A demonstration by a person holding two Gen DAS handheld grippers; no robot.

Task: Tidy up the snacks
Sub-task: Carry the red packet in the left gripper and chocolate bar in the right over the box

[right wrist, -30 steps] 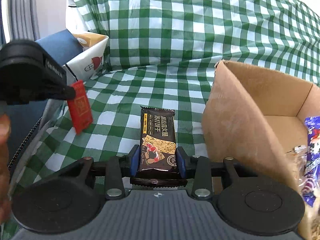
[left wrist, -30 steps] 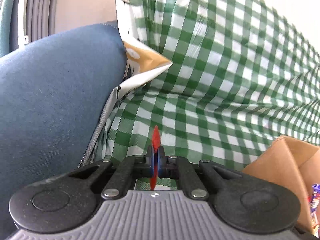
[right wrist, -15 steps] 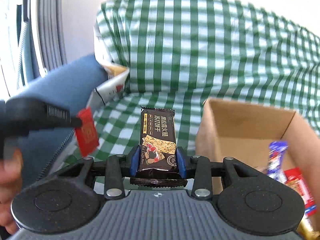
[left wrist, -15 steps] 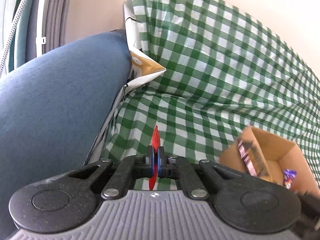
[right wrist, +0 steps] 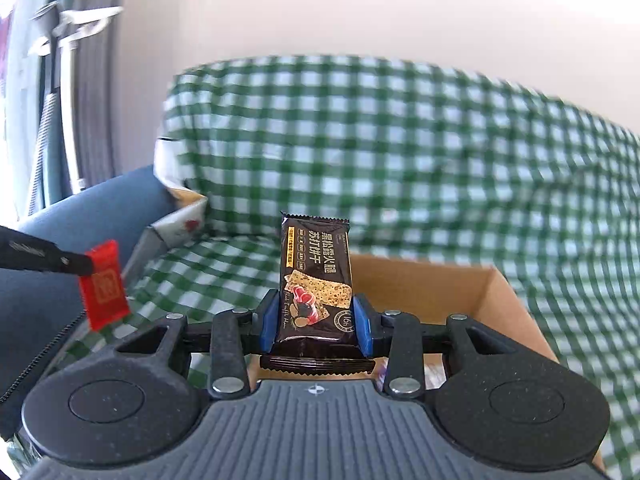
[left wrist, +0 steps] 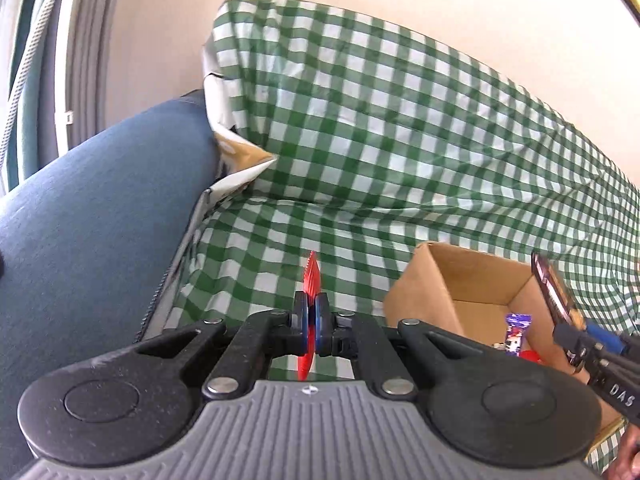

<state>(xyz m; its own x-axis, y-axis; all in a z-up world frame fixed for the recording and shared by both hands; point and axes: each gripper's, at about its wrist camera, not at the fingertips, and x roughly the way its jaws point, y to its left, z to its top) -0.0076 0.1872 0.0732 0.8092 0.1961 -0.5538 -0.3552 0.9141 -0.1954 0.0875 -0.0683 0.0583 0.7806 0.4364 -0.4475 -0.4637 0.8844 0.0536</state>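
Both hand-held grippers are rising and swinging toward the box: where a second ago we were looking down close on the cloth, we are now seeing the box from higher up, with the pale wall filling the top of both views.

Our right hand-held gripper [right wrist: 316, 322] is clenching the dark cracker packet [right wrist: 316, 276] across its lower half between the blue pads, the packet standing upright with its top edge free. Directly beyond and below it, the cardboard box [right wrist: 440, 292] is sitting open on the green checked cloth [right wrist: 400, 152]; we are judging that the packet is already hanging roughly over the near rim.

Our left hand-held gripper [left wrist: 311, 322] is shut tight on the thin red sachet [left wrist: 311, 276], which we are seeing edge-on there; from the right wrist view it is hanging off to the left, above the cloth near the blue cushion [left wrist: 88, 216], well apart from the box. In the left view the box is lying to the right, with a purple-wrapped snack [left wrist: 516, 330] and something red already inside.

So we are treating this as the carry stage: two snacks lifted, neither released. The right one looks nearly ready to drop in; the left one is needing more travel rightward first. The sachet is flimsy and could flutter outside the rim if let go early.
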